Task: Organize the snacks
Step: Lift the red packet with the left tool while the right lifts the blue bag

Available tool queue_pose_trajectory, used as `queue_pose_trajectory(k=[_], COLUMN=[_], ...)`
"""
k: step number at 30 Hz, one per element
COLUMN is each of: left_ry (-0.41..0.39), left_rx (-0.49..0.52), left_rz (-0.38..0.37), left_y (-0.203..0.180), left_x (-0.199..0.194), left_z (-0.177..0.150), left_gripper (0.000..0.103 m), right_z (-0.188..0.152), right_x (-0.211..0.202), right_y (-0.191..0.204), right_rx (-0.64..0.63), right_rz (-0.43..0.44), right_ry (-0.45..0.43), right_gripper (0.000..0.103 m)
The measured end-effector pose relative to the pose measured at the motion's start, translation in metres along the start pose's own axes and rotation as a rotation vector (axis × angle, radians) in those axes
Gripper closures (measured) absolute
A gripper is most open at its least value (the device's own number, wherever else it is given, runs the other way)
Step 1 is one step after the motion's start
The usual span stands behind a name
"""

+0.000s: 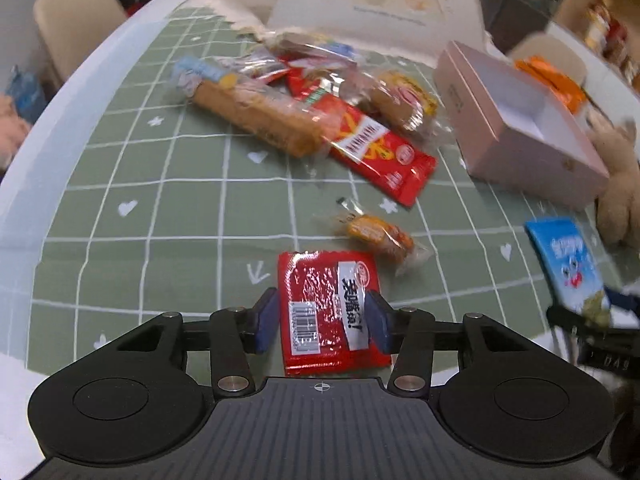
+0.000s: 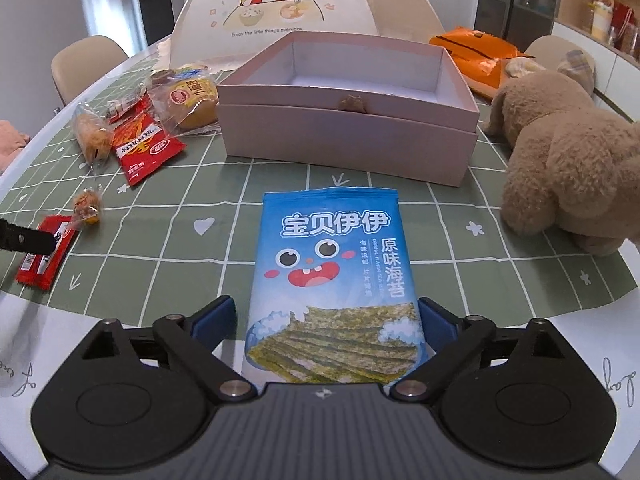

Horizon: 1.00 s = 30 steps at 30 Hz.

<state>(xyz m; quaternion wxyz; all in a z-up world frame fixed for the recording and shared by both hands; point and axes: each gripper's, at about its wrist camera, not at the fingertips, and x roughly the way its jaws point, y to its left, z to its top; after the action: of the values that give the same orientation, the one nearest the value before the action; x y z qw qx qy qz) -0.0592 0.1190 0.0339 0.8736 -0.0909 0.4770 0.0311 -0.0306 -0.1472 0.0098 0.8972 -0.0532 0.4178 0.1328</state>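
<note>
- Left view: left tool [image 1: 322,322] released around a red packet [image 1: 328,312]; snack pile [image 1: 304,100] far.
- Right view: right tool [image 2: 328,322] released astride a blue seaweed bag [image 2: 332,280]; pink box [image 2: 348,108] and plush toy [image 2: 568,160] on the bench [image 2: 160,248].

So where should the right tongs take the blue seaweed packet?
Across its near end, one long edge per pad, coming down from above. The blue seaweed packet lies flat and lengthwise between the right tongs, pointing at the pink box.
</note>
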Motion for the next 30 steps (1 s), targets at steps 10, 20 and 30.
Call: queue_pose_trajectory(k=[10, 20, 30], left_ry=[0.003, 0.045, 0.043], left_rx=[0.212, 0.177, 0.133], left_rz=[0.033, 0.005, -0.11], left_y=[-0.036, -0.035, -0.052], left_x=[0.013, 0.009, -0.001], left_z=[-0.003, -0.002, -0.012], left_gripper=[0.031, 0.035, 0.038], right_z=[0.0, -0.004, 0.004], right_x=[0.002, -0.001, -0.007], right_y=[0.001, 0.0, -0.011], right_rx=[-0.014, -0.015, -0.072], right_rz=[0.01, 0.018, 0.086], right_ry=[0.003, 0.002, 0.054], right_gripper=[0.001, 0.0, 0.008])
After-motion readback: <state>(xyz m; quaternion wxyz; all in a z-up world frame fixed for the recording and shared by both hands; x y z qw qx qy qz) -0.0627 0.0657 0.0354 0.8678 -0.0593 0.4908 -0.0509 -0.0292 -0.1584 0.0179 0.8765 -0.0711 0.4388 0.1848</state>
